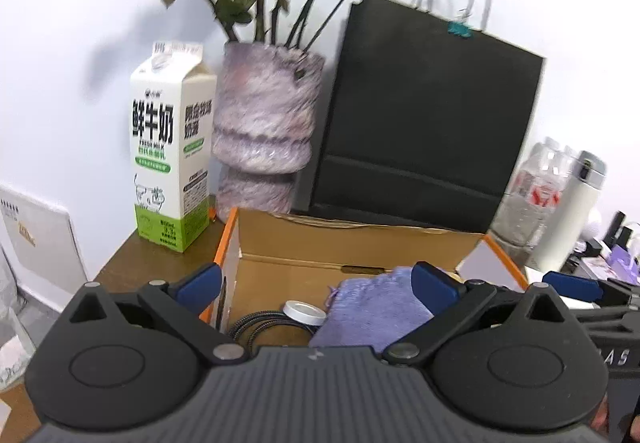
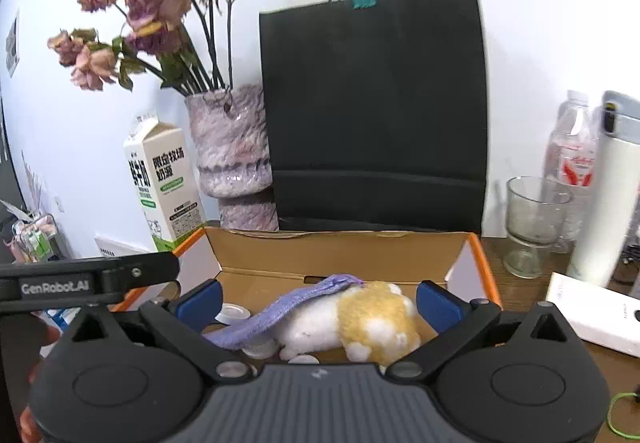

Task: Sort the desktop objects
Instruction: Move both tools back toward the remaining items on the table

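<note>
Purple knit cloth (image 2: 280,309) is lying draped over white-and-yellow plush toy (image 2: 360,323) in cardboard box (image 2: 340,255). Left gripper (image 1: 318,285) and right gripper (image 2: 318,301) are gaping wide, empty. Box floor is partly hidden.

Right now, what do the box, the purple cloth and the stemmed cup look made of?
Box: matte brown corrugated cardboard, orange-edged flaps.
Purple cloth: soft knit or terry, going by its fuzzy ribbed surface.
Stemmed cup: clear glass, possibly plastic; see-through with a shiny rim.

Matt cardboard box (image 2: 340,251) holds a knitted purple cloth (image 2: 280,307) and fluffy plush toy (image 2: 360,327), before a matt paper bag (image 2: 376,103)
</note>
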The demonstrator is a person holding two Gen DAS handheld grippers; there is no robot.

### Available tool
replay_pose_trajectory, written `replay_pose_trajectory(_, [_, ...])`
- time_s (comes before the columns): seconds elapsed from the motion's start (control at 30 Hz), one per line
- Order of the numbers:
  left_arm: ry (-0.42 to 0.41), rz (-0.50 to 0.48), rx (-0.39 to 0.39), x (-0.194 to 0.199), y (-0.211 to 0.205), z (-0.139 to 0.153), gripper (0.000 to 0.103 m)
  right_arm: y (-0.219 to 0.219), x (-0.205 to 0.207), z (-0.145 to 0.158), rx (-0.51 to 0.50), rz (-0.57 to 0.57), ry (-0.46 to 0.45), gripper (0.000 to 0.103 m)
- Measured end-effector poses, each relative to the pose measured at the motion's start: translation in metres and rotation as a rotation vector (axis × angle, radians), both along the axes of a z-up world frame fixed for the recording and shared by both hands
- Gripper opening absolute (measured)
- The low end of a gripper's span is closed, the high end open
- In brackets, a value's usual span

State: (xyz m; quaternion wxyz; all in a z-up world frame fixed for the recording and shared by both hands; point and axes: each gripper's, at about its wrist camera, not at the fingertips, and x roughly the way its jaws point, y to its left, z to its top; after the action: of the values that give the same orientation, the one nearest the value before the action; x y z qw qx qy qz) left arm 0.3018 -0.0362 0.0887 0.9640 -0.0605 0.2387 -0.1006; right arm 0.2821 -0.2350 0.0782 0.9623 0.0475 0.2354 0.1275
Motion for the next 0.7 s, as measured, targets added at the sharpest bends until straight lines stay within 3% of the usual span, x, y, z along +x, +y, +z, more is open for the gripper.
replay_pose_trajectory(0.4, [-0.027, -0.027, 0.07, -0.074, 0.02, -0.002, 0.103, -0.028, -0.081, -0.008, -0.074, 0.01, 0.004, 0.103])
replay_pose_trajectory(0.7, [0.041, -0.037, 0.13, -0.112, 0.036, -0.025, 0.103, -0.036, -0.127, -0.038, -0.164, -0.01, 0.075, 0.103])
